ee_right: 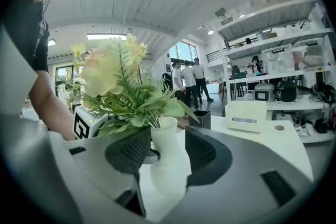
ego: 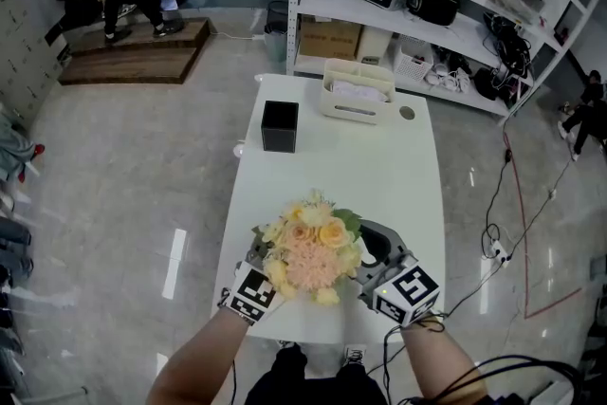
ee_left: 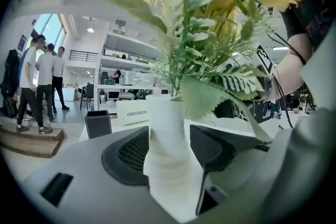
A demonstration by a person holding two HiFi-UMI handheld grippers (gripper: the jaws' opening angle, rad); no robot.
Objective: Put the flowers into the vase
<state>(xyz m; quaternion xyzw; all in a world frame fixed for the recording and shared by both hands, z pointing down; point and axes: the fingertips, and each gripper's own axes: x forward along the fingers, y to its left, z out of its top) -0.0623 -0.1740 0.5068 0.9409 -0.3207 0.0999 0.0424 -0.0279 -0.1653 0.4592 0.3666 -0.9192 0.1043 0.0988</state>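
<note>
The left claw and right claw are pale grey shells lined with black ribbed pads. Behind each sits a white cube bearing black square markers. Black cables trail behind the right claw.

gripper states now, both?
Left gripper: closed on the vase.
Right gripper: jaws around the vase, grip cannot be told.

Smooth matt white on the vase, ceramic or plastic by the look, with soft twisted ridges. Above the vase, flowers with matt, cloth-like petals and plastic-looking leaves. Either side of the vase, mesh-textured black rubbery pads set in the matt grey plastic shell of the right tool. Beneath the vase, smooth satin-white bench; beyond, glossy stone-like floor.
</note>
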